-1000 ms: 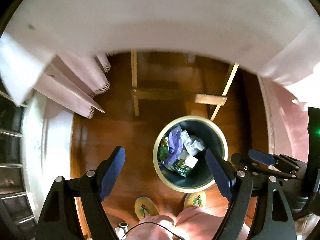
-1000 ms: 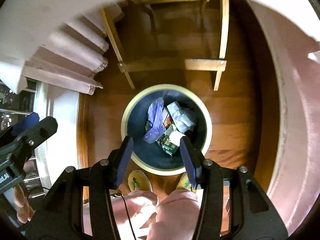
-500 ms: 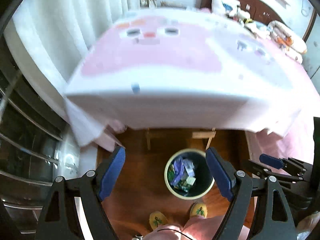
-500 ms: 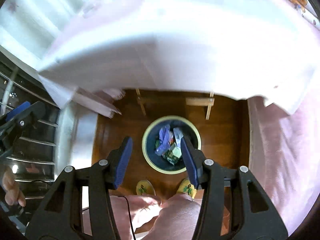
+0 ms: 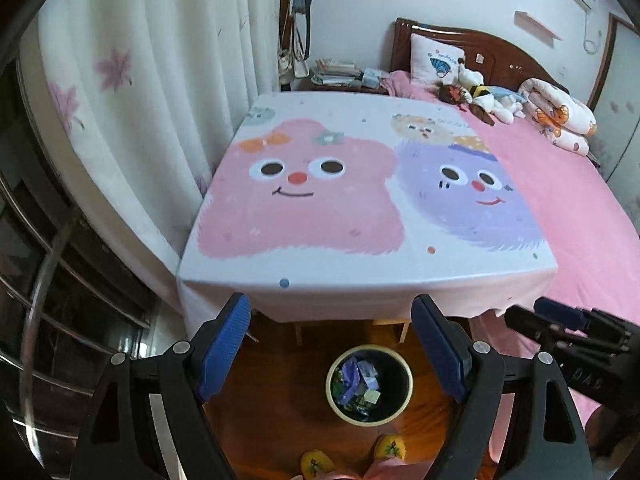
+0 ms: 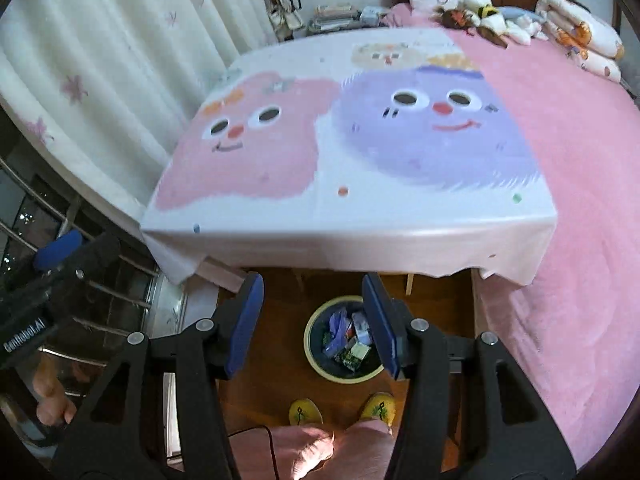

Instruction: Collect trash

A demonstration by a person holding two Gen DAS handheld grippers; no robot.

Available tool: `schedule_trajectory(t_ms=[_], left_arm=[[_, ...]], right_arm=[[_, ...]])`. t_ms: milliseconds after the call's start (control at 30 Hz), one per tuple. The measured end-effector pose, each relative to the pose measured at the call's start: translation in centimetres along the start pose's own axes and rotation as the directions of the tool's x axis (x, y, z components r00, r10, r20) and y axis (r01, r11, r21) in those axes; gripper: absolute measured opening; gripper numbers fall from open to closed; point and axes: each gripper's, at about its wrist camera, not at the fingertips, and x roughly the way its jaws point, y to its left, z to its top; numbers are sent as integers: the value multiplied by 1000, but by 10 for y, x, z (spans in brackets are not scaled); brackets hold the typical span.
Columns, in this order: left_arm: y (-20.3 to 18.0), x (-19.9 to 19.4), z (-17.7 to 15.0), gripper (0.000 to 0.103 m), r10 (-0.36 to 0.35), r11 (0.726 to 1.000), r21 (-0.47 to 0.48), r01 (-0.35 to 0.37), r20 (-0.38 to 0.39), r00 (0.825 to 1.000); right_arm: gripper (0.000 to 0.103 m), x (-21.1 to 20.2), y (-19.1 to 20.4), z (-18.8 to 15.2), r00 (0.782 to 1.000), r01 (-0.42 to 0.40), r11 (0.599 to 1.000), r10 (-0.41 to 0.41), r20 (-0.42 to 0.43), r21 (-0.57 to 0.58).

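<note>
A round dark bin with a cream rim (image 5: 407, 398) (image 6: 307, 346) stands on the wooden floor below the table edge. Inside it lies trash (image 5: 358, 386) (image 6: 346, 338): a purple wrapper, white paper and a green carton. My left gripper (image 5: 332, 350) hangs high above the bin, open, with nothing between its blue pads. My right gripper (image 6: 314, 326) is also open and empty, above the bin. Each gripper shows at the edge of the other's view. The tabletop (image 5: 360, 200) (image 6: 360, 152) carries a cartoon cloth with no loose trash visible on it.
A bed with pink sheet (image 5: 560, 184), pillow and plush toys stands right of the table. White curtains (image 5: 140, 80) and a railing (image 5: 40, 280) are at left. A person's yellow slippers (image 6: 344, 408) and pink trousers stand by the bin.
Both grippers rose from close above the bin, under the table edge, to well above the table. The bin now looks small and the whole tabletop and bed are in view.
</note>
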Motion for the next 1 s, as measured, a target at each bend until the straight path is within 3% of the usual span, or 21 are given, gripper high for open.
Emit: schedule_trajectory(t_ms=[233, 533, 1000], left_arm=[[-6, -31, 21, 84, 16, 1000, -13, -16, 53, 998], [-15, -34, 26, 84, 40, 999, -30, -38, 71, 997], [-23, -18, 25, 84, 30, 1000, -8, -30, 61, 998]], right_arm=[[53, -41, 5, 23, 998, 11, 1000, -12, 58, 19], [57, -67, 15, 34, 987, 61, 998, -60, 148, -3], [59, -62, 21, 32, 980, 105, 994, -97, 173, -35]])
